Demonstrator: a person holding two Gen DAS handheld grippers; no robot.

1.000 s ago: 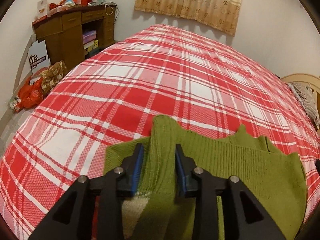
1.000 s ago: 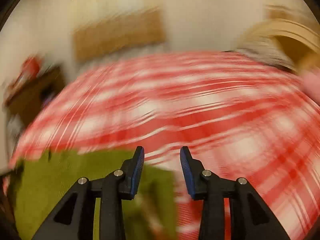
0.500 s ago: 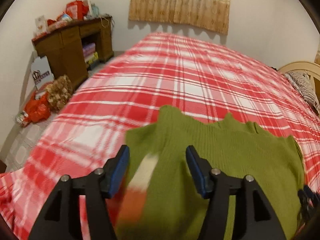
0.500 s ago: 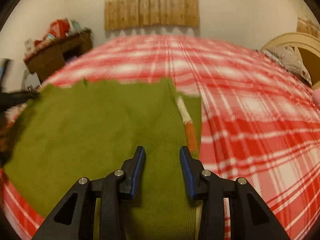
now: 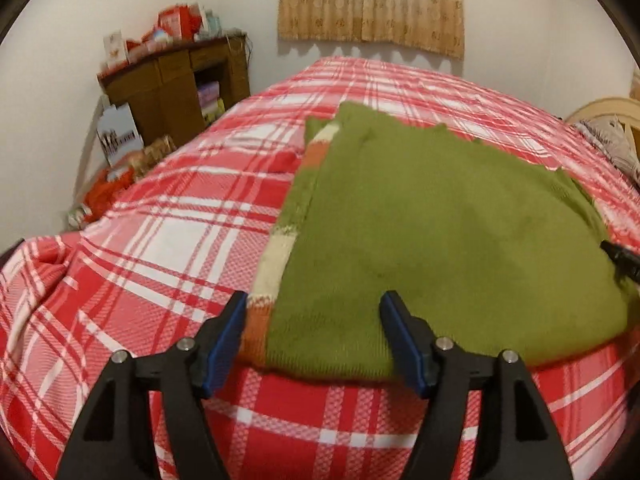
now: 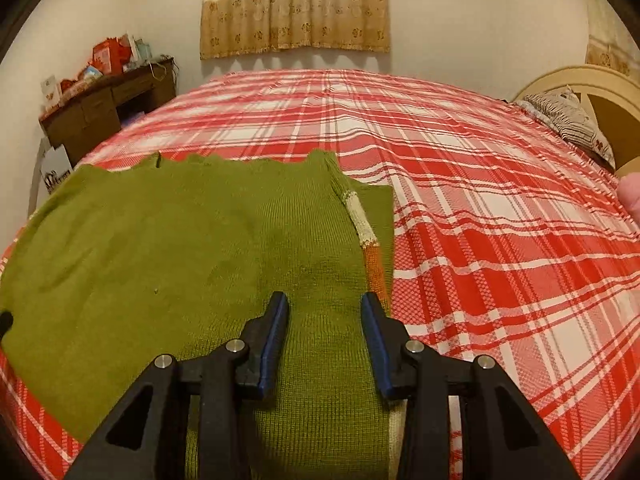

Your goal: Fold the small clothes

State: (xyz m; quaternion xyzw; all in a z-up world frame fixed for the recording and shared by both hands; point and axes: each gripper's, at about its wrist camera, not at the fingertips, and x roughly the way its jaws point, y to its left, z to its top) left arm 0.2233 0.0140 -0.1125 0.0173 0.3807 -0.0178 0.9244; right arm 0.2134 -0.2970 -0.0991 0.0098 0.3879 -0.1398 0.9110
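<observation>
**Green Sweater Lay Folded on the Plaid Bed**

While the green sweater (image 5: 432,232) lay flat on the near part of the red plaid bedspread (image 5: 168,240), both tools hung over its near edge. The left gripper (image 5: 312,340) had just been opening, and its jaws stood wide, with the sweater's near left corner lying below and between them, unpressed. The right gripper (image 6: 324,340) stood narrower but parted above the knit, gripping nothing. A striped sleeve (image 6: 366,236) showed along the sweater's right side. Far left stood a wooden desk (image 6: 100,112).
</observation>
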